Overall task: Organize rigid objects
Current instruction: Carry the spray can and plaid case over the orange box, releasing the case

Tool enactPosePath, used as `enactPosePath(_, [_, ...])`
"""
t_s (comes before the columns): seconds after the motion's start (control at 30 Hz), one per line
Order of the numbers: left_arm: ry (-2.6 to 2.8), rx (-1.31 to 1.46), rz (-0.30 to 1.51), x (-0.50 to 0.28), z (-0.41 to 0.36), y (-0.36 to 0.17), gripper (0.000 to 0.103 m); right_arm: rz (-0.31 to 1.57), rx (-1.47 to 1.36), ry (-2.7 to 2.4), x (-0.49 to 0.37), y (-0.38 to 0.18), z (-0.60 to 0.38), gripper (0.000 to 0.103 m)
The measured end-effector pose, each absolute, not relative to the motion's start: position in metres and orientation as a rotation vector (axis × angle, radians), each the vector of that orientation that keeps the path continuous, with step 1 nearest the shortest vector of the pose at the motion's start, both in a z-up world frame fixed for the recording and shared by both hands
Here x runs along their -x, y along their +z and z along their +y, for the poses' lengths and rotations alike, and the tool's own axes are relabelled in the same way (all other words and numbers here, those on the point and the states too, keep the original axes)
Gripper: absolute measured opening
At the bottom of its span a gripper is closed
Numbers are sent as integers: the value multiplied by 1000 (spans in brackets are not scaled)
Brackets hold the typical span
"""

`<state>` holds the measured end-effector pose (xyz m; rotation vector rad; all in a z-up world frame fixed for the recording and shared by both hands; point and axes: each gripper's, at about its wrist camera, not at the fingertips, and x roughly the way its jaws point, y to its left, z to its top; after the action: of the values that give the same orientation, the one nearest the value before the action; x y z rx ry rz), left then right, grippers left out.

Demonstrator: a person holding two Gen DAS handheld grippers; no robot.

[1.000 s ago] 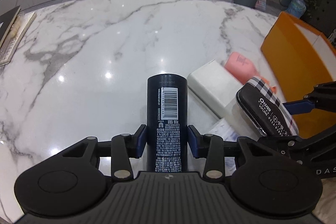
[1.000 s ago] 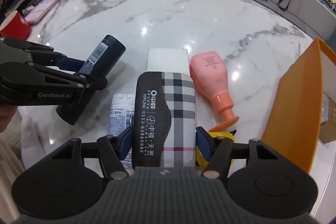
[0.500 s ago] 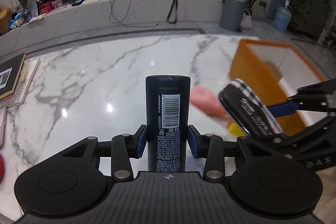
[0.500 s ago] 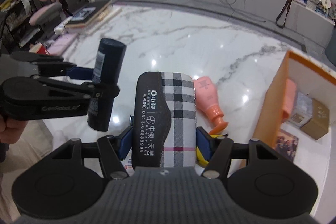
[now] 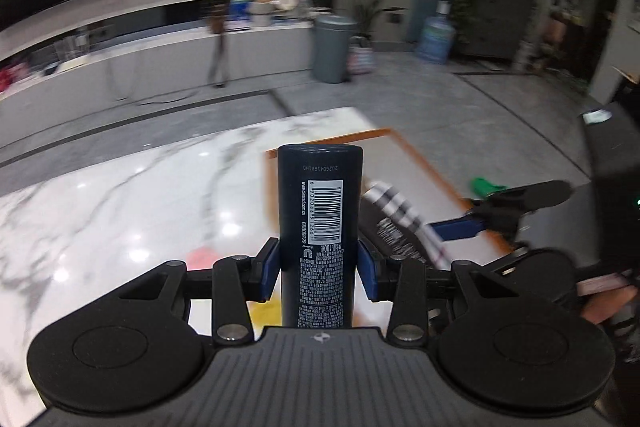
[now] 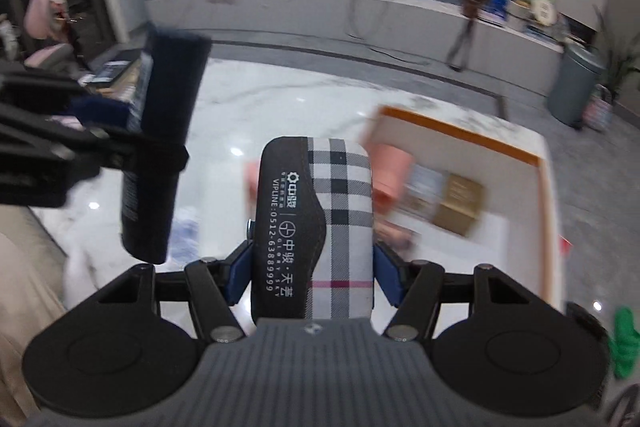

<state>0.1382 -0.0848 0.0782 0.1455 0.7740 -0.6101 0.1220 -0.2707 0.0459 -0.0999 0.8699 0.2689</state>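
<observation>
- Left gripper point(image 5: 319, 269): blue pads clamped on both sides of a dark cylindrical bottle point(image 5: 320, 227), barcode label facing the camera. Bottle is clear of the table point(image 5: 120, 203), carried above its far-right part.
- Right gripper point(image 6: 312, 277): jaws closed on a plaid case point(image 6: 314, 223) — black flap with white print, checked fabric on the rest. Also airborne.
- In the right wrist view the left gripper and its bottle sit up and to the left of the case; the two loads are near each other but apart.
- Orange-rimmed box point(image 6: 460, 137) stands at the table's far-right corner, just ahead of both grippers. Inside it: a pink item point(image 6: 390, 173) against the near-left wall, a tan carton point(image 6: 460, 203) further right, something blurred between them.
- More things lie on the table below the grippers — pink and whitish blurs, too smeared to name.
- Step in hand, by my read: transport — both items picked, heading for the box, neither placed.
- Next move calls for: clear the box's near rim, find bare floor — the near-right part looks free — lower one load at a time so the grippers don't clash, open only once the item is resting.
- Risk: bottle rolls if laid on its side; wedge it against a wall or the carton.
</observation>
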Motion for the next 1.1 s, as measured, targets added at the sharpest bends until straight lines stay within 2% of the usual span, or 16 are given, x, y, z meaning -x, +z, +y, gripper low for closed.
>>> enactPosePath(0.3, [-670,-142,855,-169,-155,48,46,976,134,171,-141,13,-314,63])
enactPosePath(1.1, [-625,-134,993,-251,-167,-13,46,1236,78,25,-256,-72,-320,63])
